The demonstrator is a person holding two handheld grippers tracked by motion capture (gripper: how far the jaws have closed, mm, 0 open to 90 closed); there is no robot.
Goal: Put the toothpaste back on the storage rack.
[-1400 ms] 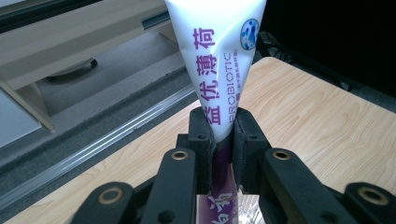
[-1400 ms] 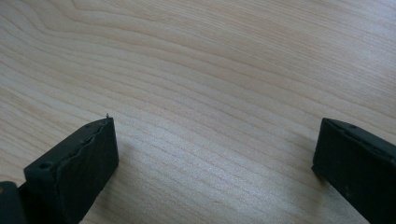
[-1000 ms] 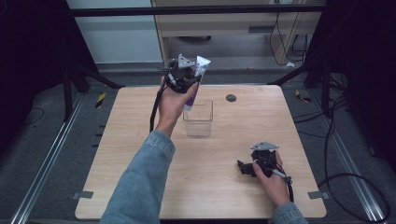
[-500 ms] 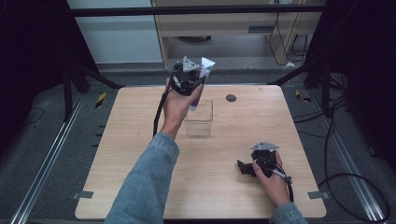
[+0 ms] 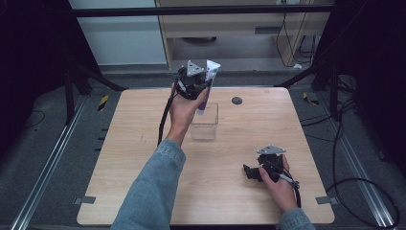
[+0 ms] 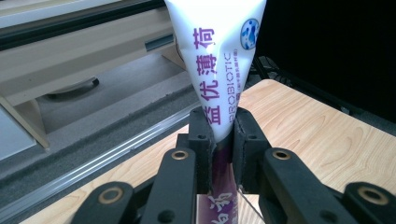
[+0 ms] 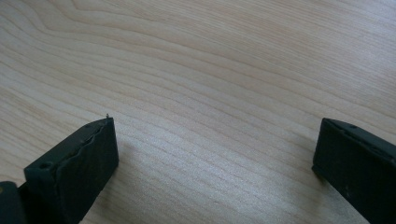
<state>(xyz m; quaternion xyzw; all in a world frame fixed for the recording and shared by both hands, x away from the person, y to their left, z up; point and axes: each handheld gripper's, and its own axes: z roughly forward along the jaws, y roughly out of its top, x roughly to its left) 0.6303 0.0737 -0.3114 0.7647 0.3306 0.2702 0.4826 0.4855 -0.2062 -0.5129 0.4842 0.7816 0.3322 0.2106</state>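
Note:
A white and purple toothpaste tube [image 5: 208, 81] stands upright in my left gripper [image 5: 201, 88], which is shut on its middle above a clear plastic box [image 5: 205, 125] on the wooden table [image 5: 134, 143]. In the left gripper view the tube [image 6: 219, 65] rises between the two black jaws, its purple lower end down toward the box. My right gripper [image 5: 249, 172] rests low on the table at the front right, open, with bare wood between its fingers [image 7: 74, 168].
A small dark round disc [image 5: 236, 100] lies on the table behind the box to the right. Black cables trail from both grippers. A metal frame and rails surround the table; a shelf unit stands behind it.
My left gripper has carried the tube slightly to the right and down, closer over the clear box. The right gripper has stayed put.

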